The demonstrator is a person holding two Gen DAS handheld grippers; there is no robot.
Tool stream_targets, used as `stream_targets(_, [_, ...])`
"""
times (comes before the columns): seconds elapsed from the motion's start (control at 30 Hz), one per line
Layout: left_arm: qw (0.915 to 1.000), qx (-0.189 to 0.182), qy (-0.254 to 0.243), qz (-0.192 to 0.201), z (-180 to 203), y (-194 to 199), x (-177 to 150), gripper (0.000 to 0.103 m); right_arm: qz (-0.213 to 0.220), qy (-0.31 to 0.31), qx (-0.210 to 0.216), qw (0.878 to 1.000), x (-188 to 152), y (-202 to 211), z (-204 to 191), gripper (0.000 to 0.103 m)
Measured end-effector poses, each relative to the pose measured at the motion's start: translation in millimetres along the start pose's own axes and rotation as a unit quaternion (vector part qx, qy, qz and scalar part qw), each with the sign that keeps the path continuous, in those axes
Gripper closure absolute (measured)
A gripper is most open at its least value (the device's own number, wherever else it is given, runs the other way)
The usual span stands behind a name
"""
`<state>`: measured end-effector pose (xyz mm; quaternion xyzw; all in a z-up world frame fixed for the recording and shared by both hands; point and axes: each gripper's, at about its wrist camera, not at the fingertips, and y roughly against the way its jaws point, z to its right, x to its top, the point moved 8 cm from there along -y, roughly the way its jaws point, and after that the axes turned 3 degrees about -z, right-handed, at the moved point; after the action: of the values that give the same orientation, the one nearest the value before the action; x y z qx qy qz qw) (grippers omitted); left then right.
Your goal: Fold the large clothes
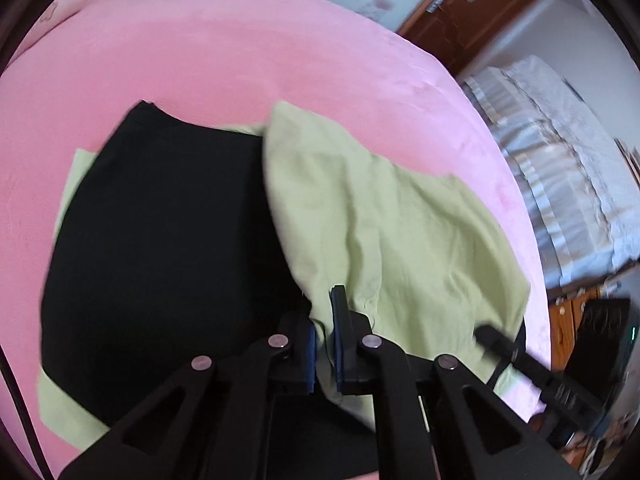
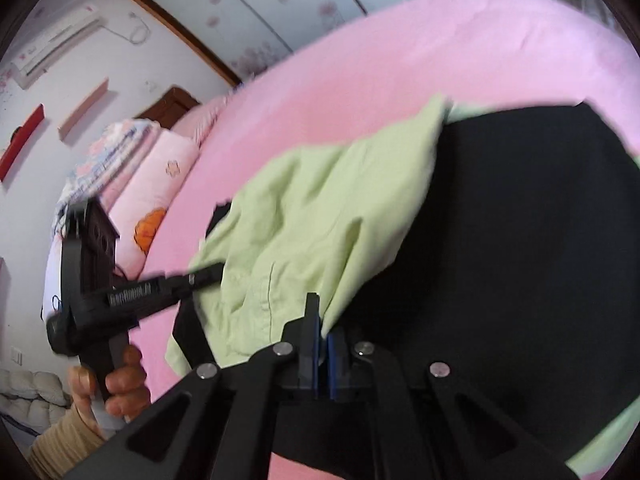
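Left wrist view: the left tool (image 1: 324,332) has its blue pads closed tight on a gathered edge of the light green garment (image 1: 384,236), and the cloth bunches between them. From that pinch the green fabric fans away to the far right across the pink bed (image 1: 240,40), its long axis running from the near centre toward the far left corner that rises beside the black garment (image 1: 160,232). The black piece lies flat to the left, its length running near to far, with more green cloth showing beneath its left and near edges. At the near right the right tool (image 1: 490,334) reaches in, its tip at the green garment's right edge; the blur hides how its pads stand there. Beyond the bed are a wooden door (image 1: 468,12) and folded bedding (image 1: 560,184).

Right wrist view: the right tool (image 2: 323,336) is closed narrow, with a thin corner of the green garment (image 2: 304,216) caught between its pads. The fabric spreads up and away toward the far right, draped partly over the black garment (image 2: 520,240), which fills the right side. At the left, the person's left hand (image 2: 116,384) holds the left tool (image 2: 208,274), whose tip meets the green cloth's left edge. Pillows (image 2: 160,184) lie at the far left of the bed (image 2: 400,48).
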<state>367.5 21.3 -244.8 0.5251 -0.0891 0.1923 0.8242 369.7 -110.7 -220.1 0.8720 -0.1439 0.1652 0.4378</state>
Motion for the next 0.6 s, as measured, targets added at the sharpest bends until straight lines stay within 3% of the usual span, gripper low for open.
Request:
stream_targets(0.07, [0.9997,0.006,-0.019,-0.012,11,-12,-22,0.099,-0.012,-0.008,-0.027,1.0,-4,0,25,0.1])
stream_targets(0.13, [0.9982,0.036,-0.046,-0.016,16,-29,-40,0.099,-0.043,-0.026,-0.042,0.998,-17,-12,48,0.1])
stream_targets(0.23, [0.9974,0.052,-0.047,-0.02,13,-44,-51,0.099,-0.054,-0.011,-0.072,0.996,-35,-25,61,0.1])
stream_targets(0.3, [0.9971,0.054,-0.05,-0.018,14,-42,-49,0.095,-0.045,-0.003,-0.083,0.995,-39,-21,56,0.096])
stream_targets(0.33, [0.996,0.063,-0.06,-0.018,15,-37,-48,0.093,-0.043,0.0,-0.093,0.995,-37,-18,52,0.088])
stream_targets(0.4, [0.9929,0.085,-0.081,-0.022,17,-26,-47,0.077,-0.041,0.013,-0.12,0.992,-39,-5,45,0.078])
stream_targets(0.5, [0.987,0.116,-0.112,-0.002,21,1,-41,0.072,-0.008,0.05,-0.154,0.987,-36,22,29,0.078])
stream_targets(0.6, [0.9853,0.116,-0.123,0.026,33,26,-33,0.066,0.039,0.084,-0.158,0.983,-29,49,9,0.078])
